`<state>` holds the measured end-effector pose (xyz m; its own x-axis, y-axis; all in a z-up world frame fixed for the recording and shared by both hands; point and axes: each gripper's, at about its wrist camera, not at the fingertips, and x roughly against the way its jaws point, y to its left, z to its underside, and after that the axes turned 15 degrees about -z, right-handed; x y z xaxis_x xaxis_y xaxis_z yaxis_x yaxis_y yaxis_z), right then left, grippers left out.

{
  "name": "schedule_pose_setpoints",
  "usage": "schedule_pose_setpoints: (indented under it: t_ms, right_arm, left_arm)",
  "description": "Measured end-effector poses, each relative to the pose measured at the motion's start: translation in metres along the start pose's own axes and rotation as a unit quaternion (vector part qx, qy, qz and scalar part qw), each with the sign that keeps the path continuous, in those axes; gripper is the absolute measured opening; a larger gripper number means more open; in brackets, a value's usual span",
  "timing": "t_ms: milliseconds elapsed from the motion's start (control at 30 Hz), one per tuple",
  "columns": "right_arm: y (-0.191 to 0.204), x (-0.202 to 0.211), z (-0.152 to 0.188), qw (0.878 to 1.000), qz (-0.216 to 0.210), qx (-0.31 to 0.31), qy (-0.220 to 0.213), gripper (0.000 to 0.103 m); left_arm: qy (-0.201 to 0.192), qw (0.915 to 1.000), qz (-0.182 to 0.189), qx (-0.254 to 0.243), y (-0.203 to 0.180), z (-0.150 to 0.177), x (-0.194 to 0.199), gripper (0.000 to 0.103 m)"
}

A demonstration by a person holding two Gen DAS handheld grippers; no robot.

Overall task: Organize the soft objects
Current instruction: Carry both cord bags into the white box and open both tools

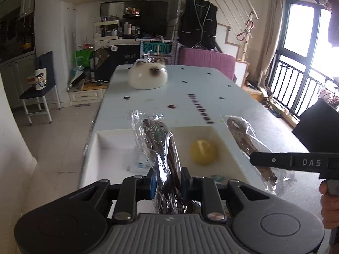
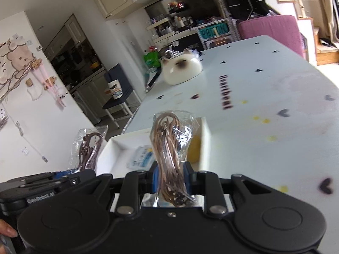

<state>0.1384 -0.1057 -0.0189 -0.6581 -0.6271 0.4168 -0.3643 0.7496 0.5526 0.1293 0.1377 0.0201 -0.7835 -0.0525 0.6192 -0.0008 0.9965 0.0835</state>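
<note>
My left gripper (image 1: 168,183) is shut on a clear plastic bag of dark brown cord (image 1: 157,146), held above the near edge of a white tray (image 1: 110,139). A yellow soft ball (image 1: 203,152) and a small white-and-blue packet (image 1: 137,166) lie in the tray. My right gripper (image 2: 170,176) is shut on a clear bag of lighter brown cord (image 2: 169,141), just over the tray's right wall (image 2: 206,139). In the left wrist view the right gripper's finger (image 1: 281,162) holds that bag (image 1: 243,137) at the right. The left bag (image 2: 89,148) shows at the right wrist view's left.
A pale tablecloth (image 1: 190,97) with small hearts and dark lettering covers the long table. A cat-face cushion (image 1: 148,76) sits at its far end. A dark chair (image 1: 40,84) stands on the floor to the left. A hand (image 1: 328,203) grips the right tool's handle.
</note>
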Motion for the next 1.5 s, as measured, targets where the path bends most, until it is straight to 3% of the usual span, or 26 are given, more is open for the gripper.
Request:
schedule_pose_setpoints:
  t_ms: [433, 867, 1067, 1233, 1333, 1400, 1500]
  right_arm:
    - [0.030, -0.091, 0.015, 0.993, -0.053, -0.096, 0.053, 0.025]
    - [0.039, -0.160, 0.031, 0.986, -0.043, -0.106, 0.117, 0.025]
    - [0.039, -0.165, 0.028, 0.992, 0.011, -0.078, 0.099, 0.025]
    - [0.043, -0.159, 0.029, 0.992, -0.001, -0.074, 0.106, 0.034]
    - [0.047, -0.153, 0.026, 0.992, -0.010, -0.078, 0.100, 0.047]
    - [0.050, -0.146, 0.023, 0.992, -0.016, -0.078, 0.099, 0.047]
    - [0.057, -0.135, 0.020, 0.993, -0.021, -0.067, 0.093, 0.048]
  left_arm:
    - [0.044, 0.9987, -0.020, -0.014, 0.047, 0.011, -0.046, 0.024]
    - [0.065, 0.9975, -0.019, -0.018, 0.061, 0.019, -0.068, 0.024]
    - [0.073, 0.9969, -0.018, -0.020, 0.063, 0.020, -0.076, 0.024]
    - [0.073, 0.9969, -0.008, -0.027, 0.057, 0.016, -0.081, 0.025]
    - [0.072, 0.9971, -0.004, -0.027, 0.056, 0.016, -0.079, 0.036]
    - [0.067, 0.9973, -0.004, -0.028, 0.056, 0.016, -0.073, 0.050]
    - [0.060, 0.9979, -0.006, -0.024, 0.056, 0.016, -0.065, 0.061]
